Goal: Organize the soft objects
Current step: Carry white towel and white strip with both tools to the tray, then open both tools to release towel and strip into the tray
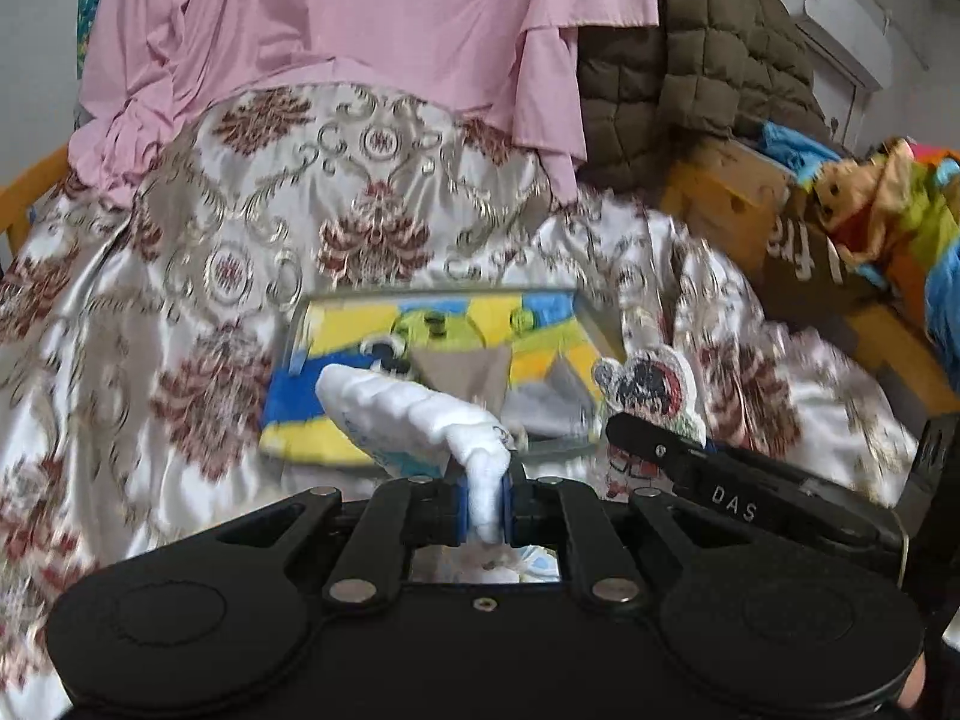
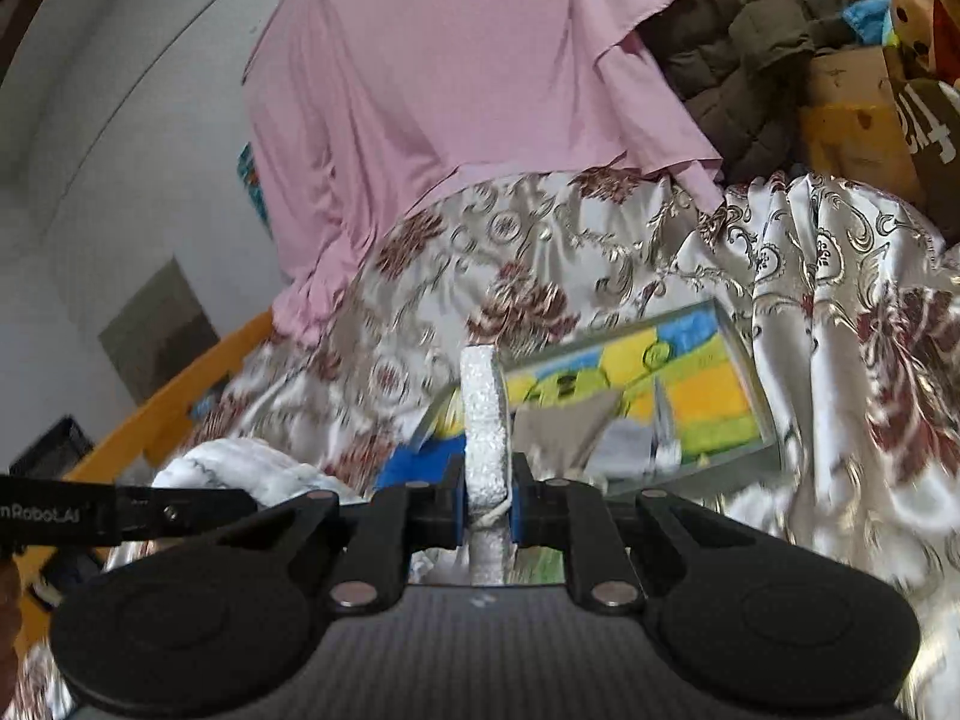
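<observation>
Left wrist: left hand-held gripper (image 1: 487, 504) clamped on a white plush toy (image 1: 408, 414).

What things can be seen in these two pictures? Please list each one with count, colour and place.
white soft toy: one, white, clamped in the left gripper, above the tray
flat cartoon piece: one, white foam with a printed figure, clamped in the right gripper
tray: one, clear walls, yellow, green and blue picture inside, on the patterned cloth
patterned cloth: one, silvery white with dark red flowers, spread under the tray
pink garment: one, pink, hanging behind the cloth
quilted jacket: one, brown, beside the pink garment
cardboard box: one, brown, right of the cloth
plush toy: one, multicoloured, at the right edge
left gripper: one, black with blue pads, shut
right gripper: one, black with blue pads, shut
</observation>
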A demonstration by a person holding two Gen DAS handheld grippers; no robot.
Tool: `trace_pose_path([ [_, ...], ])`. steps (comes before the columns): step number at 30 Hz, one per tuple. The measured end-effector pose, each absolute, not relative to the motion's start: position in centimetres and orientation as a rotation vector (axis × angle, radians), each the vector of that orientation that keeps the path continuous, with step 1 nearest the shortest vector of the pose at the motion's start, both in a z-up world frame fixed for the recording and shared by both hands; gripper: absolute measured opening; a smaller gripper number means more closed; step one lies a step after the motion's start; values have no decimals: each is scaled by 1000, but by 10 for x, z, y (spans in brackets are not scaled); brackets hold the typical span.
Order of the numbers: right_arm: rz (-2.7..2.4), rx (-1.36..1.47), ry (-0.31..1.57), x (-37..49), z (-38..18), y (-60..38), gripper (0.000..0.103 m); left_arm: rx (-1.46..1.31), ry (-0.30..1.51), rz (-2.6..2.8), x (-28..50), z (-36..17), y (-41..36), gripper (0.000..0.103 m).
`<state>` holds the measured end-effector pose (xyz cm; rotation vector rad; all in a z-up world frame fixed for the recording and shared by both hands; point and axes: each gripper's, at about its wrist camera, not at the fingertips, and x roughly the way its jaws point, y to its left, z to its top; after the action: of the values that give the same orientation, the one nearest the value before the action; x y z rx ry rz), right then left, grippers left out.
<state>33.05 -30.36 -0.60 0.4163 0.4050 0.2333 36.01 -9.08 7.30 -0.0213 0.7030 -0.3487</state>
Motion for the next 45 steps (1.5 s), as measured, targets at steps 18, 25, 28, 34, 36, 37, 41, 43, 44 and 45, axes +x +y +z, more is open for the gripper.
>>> trace_pose_path([
  [18,44,544,409,416,-49,-390,15,-233,648,-397,493,9,-170,11],
  [25,2,504,453,435,-60,-393,15,-211,713,-338,506,-30,-167,11],
  [28,2,482,479,442,-66,-389,15,-201,735,-310,510,-41,-161,11],
  [34,36,477,496,449,-72,-377,16,-194,764,-293,511,-57,-157,12],
  [36,43,474,499,450,-73,-374,17,-189,762,-292,510,-59,-157,13],
  [37,48,473,499,451,-72,-372,17,-189,761,-292,511,-59,-157,13],
  [41,71,469,505,452,-72,-367,25,-178,756,-286,509,-60,-157,15],
  [43,81,471,506,452,-72,-366,28,-175,753,-284,508,-59,-157,16],
  [44,83,471,507,453,-72,-365,31,-176,754,-283,508,-59,-156,16],
  [45,85,473,508,453,-72,-365,35,-176,755,-281,508,-59,-156,16],
])
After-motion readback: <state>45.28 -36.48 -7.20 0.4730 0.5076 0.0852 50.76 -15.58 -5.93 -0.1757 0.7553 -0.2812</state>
